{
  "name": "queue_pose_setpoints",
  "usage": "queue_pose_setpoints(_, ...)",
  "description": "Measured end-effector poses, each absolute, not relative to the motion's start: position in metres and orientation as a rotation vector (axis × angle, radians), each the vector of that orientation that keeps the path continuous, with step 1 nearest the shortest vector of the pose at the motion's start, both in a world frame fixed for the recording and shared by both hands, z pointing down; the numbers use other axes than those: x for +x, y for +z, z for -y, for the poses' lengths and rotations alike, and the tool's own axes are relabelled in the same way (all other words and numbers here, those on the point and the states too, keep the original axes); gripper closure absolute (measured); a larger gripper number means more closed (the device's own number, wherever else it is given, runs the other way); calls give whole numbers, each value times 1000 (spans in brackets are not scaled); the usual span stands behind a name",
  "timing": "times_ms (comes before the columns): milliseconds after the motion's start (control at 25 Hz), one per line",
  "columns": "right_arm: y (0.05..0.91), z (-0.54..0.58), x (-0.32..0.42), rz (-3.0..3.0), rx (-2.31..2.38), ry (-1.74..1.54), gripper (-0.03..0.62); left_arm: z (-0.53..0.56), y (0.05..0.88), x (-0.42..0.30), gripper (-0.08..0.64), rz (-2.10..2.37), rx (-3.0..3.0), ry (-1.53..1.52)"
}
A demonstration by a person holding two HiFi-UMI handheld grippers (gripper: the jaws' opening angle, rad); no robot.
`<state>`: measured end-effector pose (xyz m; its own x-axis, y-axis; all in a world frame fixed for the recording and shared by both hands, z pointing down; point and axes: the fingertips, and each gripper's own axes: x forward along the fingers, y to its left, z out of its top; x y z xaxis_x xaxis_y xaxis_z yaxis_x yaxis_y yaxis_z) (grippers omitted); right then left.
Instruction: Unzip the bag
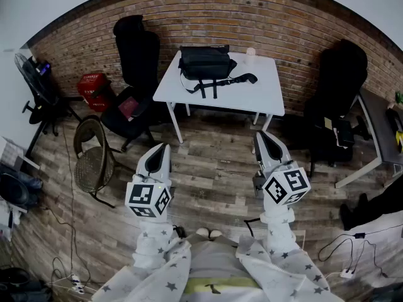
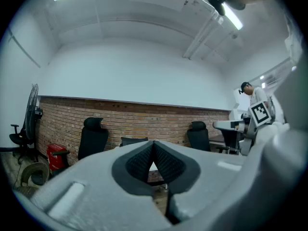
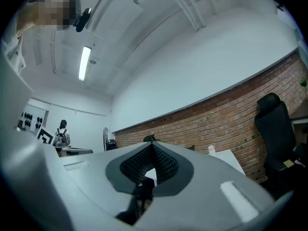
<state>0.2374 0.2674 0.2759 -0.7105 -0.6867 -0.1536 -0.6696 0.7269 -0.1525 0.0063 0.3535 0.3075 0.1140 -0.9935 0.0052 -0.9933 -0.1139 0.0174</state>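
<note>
Bag (image 1: 204, 63): 1 black bag is recorded, lying on the far half of 1 white table (image 1: 264, 92), with its strap (image 1: 234, 79) trailed to the right across the tabletop. Its contents cannot be made out. 1 small white cup (image 1: 250, 52) is noted near it at the rear edge. 2 black office chairs are counted, 1 left chair (image 1: 137, 55) and 1 right chair (image 1: 343, 68), flanking the table. 1 red crate (image 1: 93, 85) is seen by the brick wall, contents not discernible. 2 grippers are held low over the wood floor, well apart from the table. The left gripper (image 1: 164, 148) and right gripper (image 1: 260, 136) are both found with jaws pressed together and nothing between them.
</note>
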Motion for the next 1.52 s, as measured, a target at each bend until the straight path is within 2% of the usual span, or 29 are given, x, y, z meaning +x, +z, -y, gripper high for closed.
queue_pose_setpoints(920, 295, -256, 245, -2712, -1093, -221, 586, -361, 327, 5, 561, 2103, 2259, -13)
queue_pose_setpoints(1120, 309, -233, 241, -2704, -1103, -260, 586, -345, 343, 3, 561, 2083, 2251, -7)
queue_pose_setpoints(1520, 326, -155, 190, -2711, -1121, -313, 584, -261, 353, -46, 561, 2050, 2239, -16)
